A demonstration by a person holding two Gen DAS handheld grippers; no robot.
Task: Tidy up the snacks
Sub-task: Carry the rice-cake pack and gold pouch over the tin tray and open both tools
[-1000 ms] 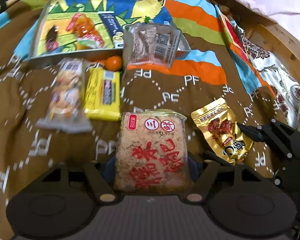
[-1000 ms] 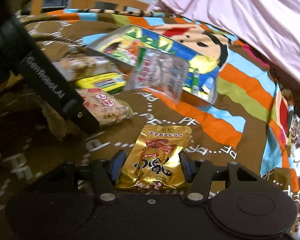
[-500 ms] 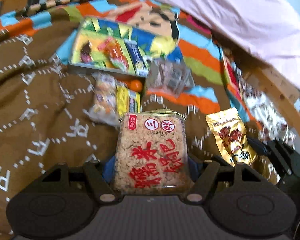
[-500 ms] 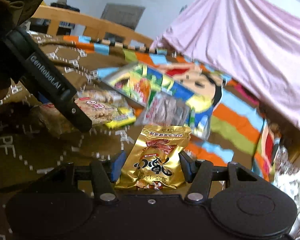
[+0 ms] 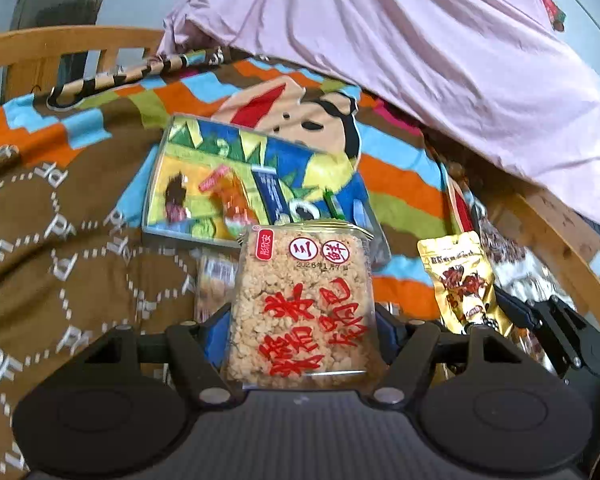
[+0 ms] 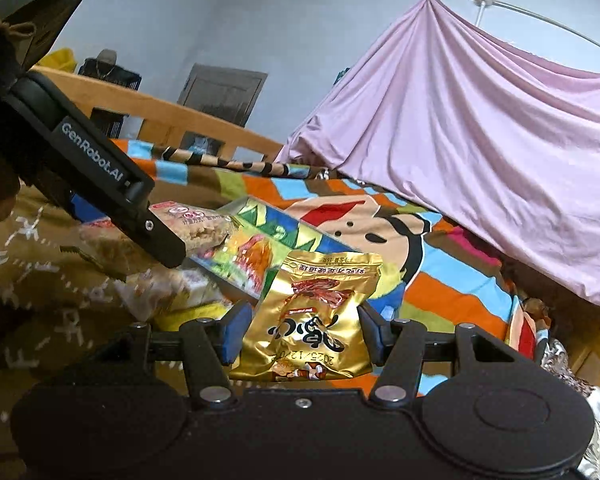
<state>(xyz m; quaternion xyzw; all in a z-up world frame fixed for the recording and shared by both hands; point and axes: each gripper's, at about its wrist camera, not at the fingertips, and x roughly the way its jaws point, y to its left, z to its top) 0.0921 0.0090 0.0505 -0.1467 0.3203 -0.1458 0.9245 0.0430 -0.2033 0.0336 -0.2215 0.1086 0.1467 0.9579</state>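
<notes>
1. Two hand-held grippers are in view, each clamped on one snack packet above a bed covered by a brown and striped blanket.
2. The left hand-held gripper has its blue pads pressed against both sides of a clear rice-cake packet printed with red characters; the packet stands upright between them, lifted off the blanket.
3. The right hand-held gripper is closed on a gold snack pouch, gripped at its lower half, with its top edge pointing away from the camera.
4. In the left wrist view the gold pouch shows at the right, just beside the rice-cake packet and at about the same height.
5. A shallow tray with a bright cartoon lining lies on the blanket beyond both packets; a few small items lie in it, too blurred to name.
6. More wrapped snacks lie on the blanket near the tray's near edge, partly hidden behind the held packets.
7. A pink sheet hangs over the far side of the bed, and a wooden bed rail runs behind the blanket.
</notes>
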